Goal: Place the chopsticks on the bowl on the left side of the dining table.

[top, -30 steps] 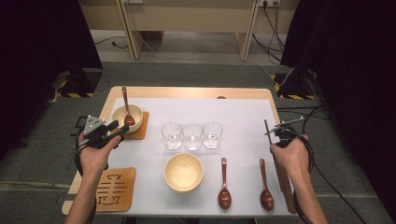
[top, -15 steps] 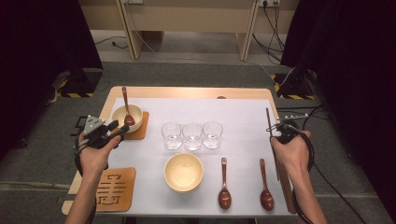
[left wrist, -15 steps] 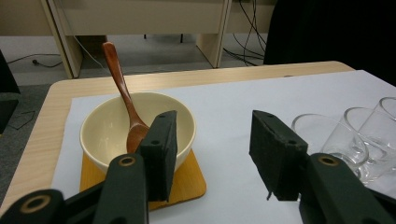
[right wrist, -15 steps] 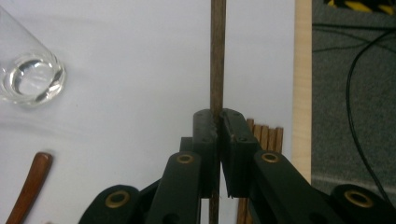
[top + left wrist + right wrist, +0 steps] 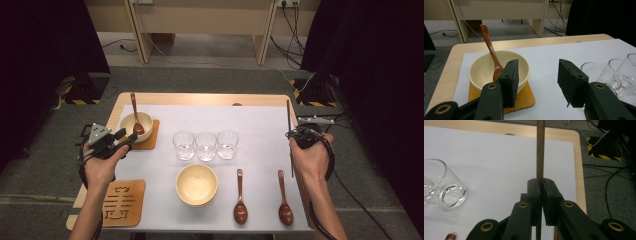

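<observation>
My left gripper (image 5: 131, 137) (image 5: 537, 75) stands open with nothing between its jaws, just beside a cream bowl (image 5: 135, 124) (image 5: 484, 68). The bowl sits on a wooden coaster (image 5: 151, 136) (image 5: 526, 96) and a brown wooden spoon (image 5: 134, 111) (image 5: 489, 47) leans in it. At the table's right edge my right gripper (image 5: 295, 134) (image 5: 541, 187) is shut on a thin dark wooden stick (image 5: 288, 116) (image 5: 540, 150), which runs on past the jaws on both sides.
Three clear glasses (image 5: 205, 146) (image 5: 599, 75) (image 5: 446, 192) stand in a row mid-table. In front of them are a second cream bowl (image 5: 197, 184) and two brown spoons (image 5: 240, 197) (image 5: 284, 197). A carved coaster (image 5: 122, 202) lies front left.
My right hand has shifted slightly to the right and away with the stick. The left gripper has stayed where it was.
</observation>
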### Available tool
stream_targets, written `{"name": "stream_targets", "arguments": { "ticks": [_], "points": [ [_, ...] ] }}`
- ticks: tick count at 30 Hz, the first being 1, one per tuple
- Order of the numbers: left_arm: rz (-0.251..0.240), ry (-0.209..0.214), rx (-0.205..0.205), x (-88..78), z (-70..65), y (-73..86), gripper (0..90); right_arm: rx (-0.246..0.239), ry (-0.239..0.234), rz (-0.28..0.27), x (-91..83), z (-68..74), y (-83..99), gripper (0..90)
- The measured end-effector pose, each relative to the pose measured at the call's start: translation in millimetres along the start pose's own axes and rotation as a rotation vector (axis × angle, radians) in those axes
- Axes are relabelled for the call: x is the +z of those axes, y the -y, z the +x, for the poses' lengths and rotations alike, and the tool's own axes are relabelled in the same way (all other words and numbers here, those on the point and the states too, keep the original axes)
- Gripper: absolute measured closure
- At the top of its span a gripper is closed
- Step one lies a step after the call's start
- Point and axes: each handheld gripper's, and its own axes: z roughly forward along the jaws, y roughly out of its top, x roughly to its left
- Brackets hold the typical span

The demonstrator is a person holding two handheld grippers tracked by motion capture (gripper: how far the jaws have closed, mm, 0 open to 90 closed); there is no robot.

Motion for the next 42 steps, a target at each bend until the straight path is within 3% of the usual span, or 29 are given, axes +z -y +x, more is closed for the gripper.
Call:
{"name": "stream_targets", "arguments": {
  "ticks": [8,18,30,42],
  "points": [
    [-0.002,-0.003,0.002,-0.8,0.5,-0.3,50.9,-0.008,0.003,-0.089,-0.2,4.2,-4.7,85.1],
    [-0.002,-0.003,0.005,-0.7,-0.6,-0.1,50.9,-0.051,-0.01,-0.273,-0.1,13.4,-14.0,85.1],
    [-0.011,-0.009,0.007,-2.4,-0.3,-0.9,50.9,-0.054,-0.052,-0.347,8.5,25.9,-23.7,85.1],
    [-0.019,-0.01,0.009,-3.4,-0.6,-1.5,50.8,-0.056,-0.05,-0.423,13.8,36.7,-34.1,85.1]
  ]
}}
